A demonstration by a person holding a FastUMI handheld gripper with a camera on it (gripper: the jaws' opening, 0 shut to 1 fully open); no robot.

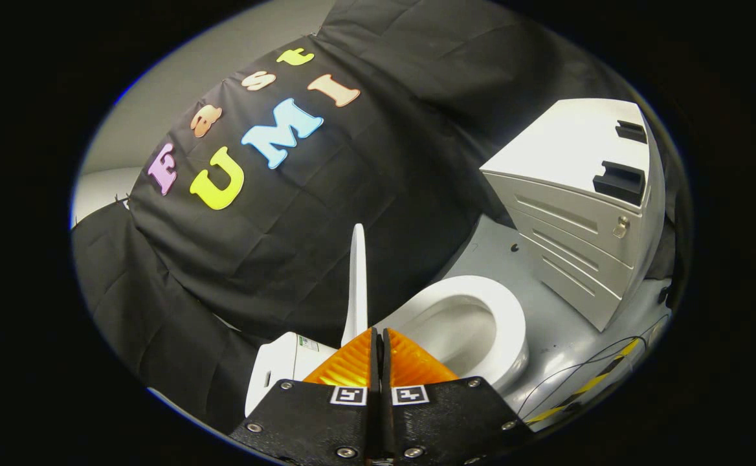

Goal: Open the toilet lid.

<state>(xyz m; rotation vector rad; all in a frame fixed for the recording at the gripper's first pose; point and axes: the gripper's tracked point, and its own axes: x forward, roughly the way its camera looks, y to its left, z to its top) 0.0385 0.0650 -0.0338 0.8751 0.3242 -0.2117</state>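
White toilet (481,323) with white lid (356,285), white drawer cabinet (578,194), grey floor (546,310) with yellow-black striped tape (585,387).

A white drawer cabinet (585,220) with ribbed drawer fronts stands on the grey floor (546,323), tilted in the fisheye view. Its flat top carries 2 black rectangular recesses (621,181), and a small metal lock (621,226) sits on its front. Thin black cables (585,366) trail over the floor near a strip of yellow-and-black hazard tape (595,382). Black cloth (365,194) backs the booth, with a grey wall (190,84) above it.
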